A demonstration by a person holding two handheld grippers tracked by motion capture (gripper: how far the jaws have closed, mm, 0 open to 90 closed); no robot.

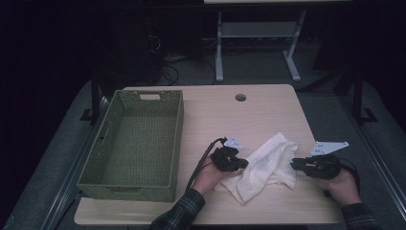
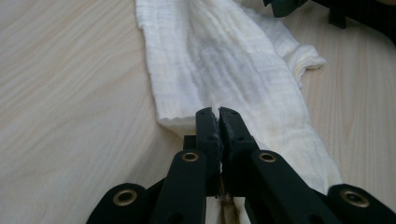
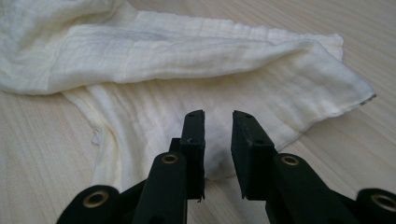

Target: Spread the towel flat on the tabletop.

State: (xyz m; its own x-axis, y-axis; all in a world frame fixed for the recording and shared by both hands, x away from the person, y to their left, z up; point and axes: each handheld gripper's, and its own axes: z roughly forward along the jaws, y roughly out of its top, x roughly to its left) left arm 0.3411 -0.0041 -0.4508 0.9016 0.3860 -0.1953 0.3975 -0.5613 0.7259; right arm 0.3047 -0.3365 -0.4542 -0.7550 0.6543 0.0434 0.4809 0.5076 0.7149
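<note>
**Two grippers at a cream cloth on the table**

High view: a crumpled cream muslin cloth (image 1: 265,165) lies on the light wooden table (image 1: 215,112), towards the near edge and right of the middle. The left gripper (image 1: 243,163) sits at the cloth's left edge, held by a hand (image 1: 208,176) in a plaid sleeve (image 1: 179,213). The right gripper (image 1: 294,163) sits at the cloth's right edge, held by the other hand (image 1: 342,184). A green woven basket (image 1: 111,139) stands on the left part of the table, well apart from the cloth. A round cable hole (image 1: 240,97) lies in the table's far part.

Left gripper view: the left gripper (image 2: 218,112) has its jaws pressed together, tips almost meeting, at the near folded edge of the cloth (image 2: 224,60). The fabric bunches right at the tips and appears pinched between them. The cloth runs away from the jaws across the table (image 2: 70,93), its far corner curled over.

Right gripper view: the right gripper (image 3: 218,114) has its jaws a narrow gap apart, above a flat layer of the cloth (image 3: 187,51). Nothing is clamped between them; whether the tips touch the fabric I cannot tell. A thick fold of cloth crosses beyond them.
</note>
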